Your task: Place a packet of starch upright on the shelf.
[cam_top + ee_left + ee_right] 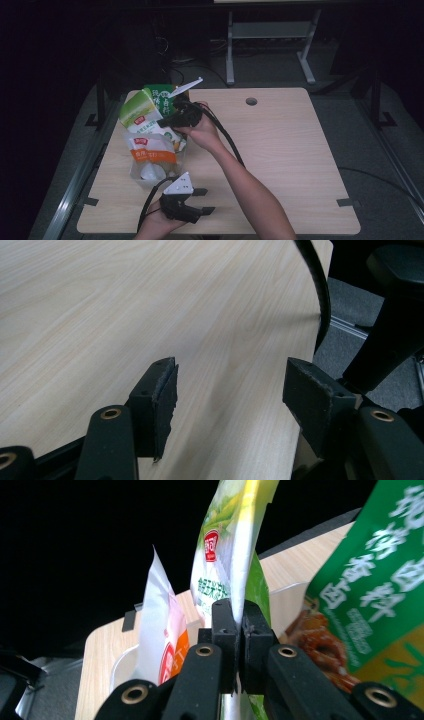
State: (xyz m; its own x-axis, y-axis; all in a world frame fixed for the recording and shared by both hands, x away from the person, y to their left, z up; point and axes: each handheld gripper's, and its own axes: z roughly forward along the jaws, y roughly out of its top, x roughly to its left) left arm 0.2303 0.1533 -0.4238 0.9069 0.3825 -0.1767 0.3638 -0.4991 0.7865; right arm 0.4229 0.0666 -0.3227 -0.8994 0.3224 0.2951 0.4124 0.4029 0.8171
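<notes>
Dim room, dark floor, metal frame legs beyond the far edge. Light wood-grain table (pixel 280 150) with a round cable hole (pixel 251 101) near its far edge.

Item 1: clear plastic tub (pixel 142 175), standing toward the table's left edge, about midway between near and far edges. Holds upright pouches.

Item 2: pale green-and-white pouch (pixel 136 112), red brand mark on its face, raised over the tub's far side, tilted. In the right gripper view the same pouch (pixel 225 555) runs upward out of the jaws.

Item 3: orange-and-white pouch (pixel 150 150), standing in the tub, near side. In the right gripper view (pixel 160 630) it sits just beside the held pouch, to its left.

Item 4: dark green pouch (pixel 162 102) with white lettering and a food picture, at the tub's far side, near the table's far left corner; large at right in the right gripper view (pixel 370 590).

Item 5: right gripper (pixel 167 121), reached across to the tub; jaws pressed together on the lower edge of the pale green-and-white pouch, pads meeting on the film (pixel 238 625).

Item 6: left gripper (pixel 202 201), at the near edge, left of centre, held low over bare tabletop. Jaws spread wide, nothing between them (pixel 230 400); grey three-cornered plate on top.
</notes>
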